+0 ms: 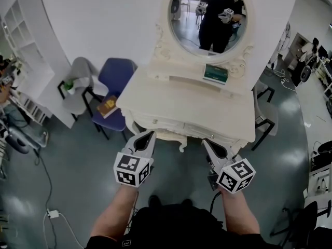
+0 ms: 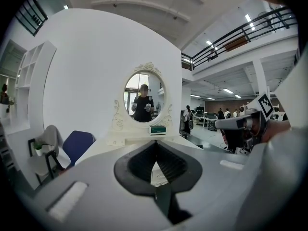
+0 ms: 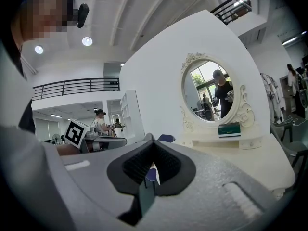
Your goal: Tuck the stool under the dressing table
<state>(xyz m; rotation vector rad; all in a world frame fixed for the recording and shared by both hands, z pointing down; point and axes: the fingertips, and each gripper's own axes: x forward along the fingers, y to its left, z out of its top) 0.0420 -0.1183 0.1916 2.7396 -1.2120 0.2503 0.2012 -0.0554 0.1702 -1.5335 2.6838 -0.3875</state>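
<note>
Just short of the front edge of the white mirrored desk (image 1: 171,104), the left tool (image 1: 147,137) and right tool (image 1: 209,146) hang side by side. Each has its tips pressed together on nothing. The stool cannot be made out.

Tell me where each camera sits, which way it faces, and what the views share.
Head view: on the person's head, steeply down on the dressing table; both forearms, left gripper and right gripper show.
Left gripper view: on that gripper, along its shut jaws toward the mirror; the right gripper shows at right.
Right gripper view: along its shut jaws toward the mirror; the left gripper shows at left.
Shared: all three show the mirror and the green box beneath it.
</note>
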